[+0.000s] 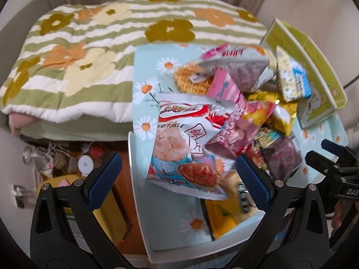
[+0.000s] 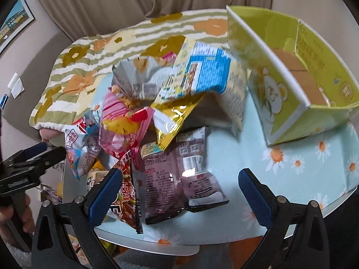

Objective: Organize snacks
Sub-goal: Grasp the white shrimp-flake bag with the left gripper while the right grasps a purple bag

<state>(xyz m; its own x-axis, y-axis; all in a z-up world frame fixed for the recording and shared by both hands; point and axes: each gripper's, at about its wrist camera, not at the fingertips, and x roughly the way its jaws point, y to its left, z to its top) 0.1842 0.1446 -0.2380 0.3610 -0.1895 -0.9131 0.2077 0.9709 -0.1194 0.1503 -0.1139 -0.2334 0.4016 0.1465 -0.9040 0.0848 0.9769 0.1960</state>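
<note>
A heap of snack bags lies on a table with a light blue daisy cloth (image 1: 172, 228). A white and red shrimp flakes bag (image 1: 179, 143) lies at the heap's near left. A purple packet (image 2: 177, 172) lies at the near edge in the right wrist view, with a gold bag (image 2: 175, 116) and a blue and yellow bag (image 2: 208, 71) behind it. A green cardboard box (image 2: 289, 103) stands open at the right. My left gripper (image 1: 177, 181) is open above the shrimp flakes bag. My right gripper (image 2: 179, 195) is open above the purple packet.
A bed with a green striped flower quilt (image 1: 89, 62) runs behind the table. Cables and small items (image 1: 58, 159) lie on the floor left of the table. The table's left and near edges (image 1: 134, 201) are close. The right gripper also shows in the left wrist view (image 1: 336, 163).
</note>
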